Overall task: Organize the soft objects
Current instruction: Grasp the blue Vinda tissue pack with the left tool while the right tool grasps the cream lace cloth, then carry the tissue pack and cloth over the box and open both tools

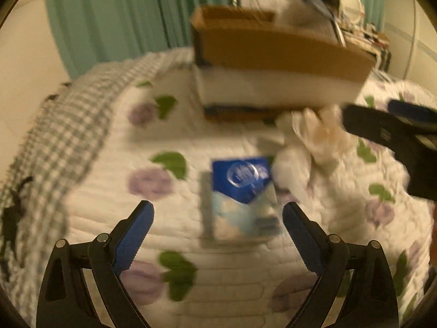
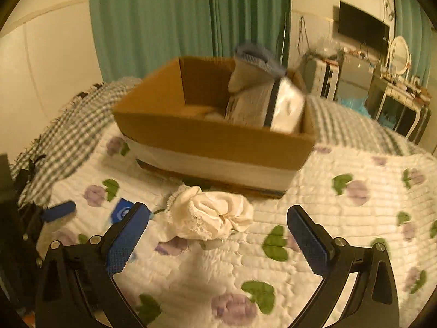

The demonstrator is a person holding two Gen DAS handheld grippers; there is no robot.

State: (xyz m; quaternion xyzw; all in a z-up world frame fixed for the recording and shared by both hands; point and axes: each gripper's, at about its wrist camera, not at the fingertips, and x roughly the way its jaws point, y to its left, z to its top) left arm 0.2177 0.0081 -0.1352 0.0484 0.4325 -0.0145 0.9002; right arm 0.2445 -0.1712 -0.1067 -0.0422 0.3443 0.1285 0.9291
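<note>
A blue and white soft pack point(image 1: 243, 196) lies on the floral quilt just ahead of my left gripper point(image 1: 218, 235), which is open and empty. A crumpled cream cloth with lace point(image 2: 213, 216) lies in front of the cardboard box point(image 2: 213, 136); it also shows in the left wrist view point(image 1: 314, 136). My right gripper point(image 2: 218, 235) is open and empty just short of the cloth, and shows in the left wrist view point(image 1: 396, 134). The box point(image 1: 273, 49) holds a grey sock point(image 2: 251, 68) and a white pack point(image 2: 284, 106). The blue pack's corner point(image 2: 121, 211) shows beside my right gripper's left finger.
A grey checked blanket point(image 2: 71, 136) drapes over the bed's far left side. Green curtains point(image 2: 177, 16) hang behind the box. A cluttered dresser with a mirror point(image 2: 398, 54) and a wall screen point(image 2: 363, 30) stand at the far right.
</note>
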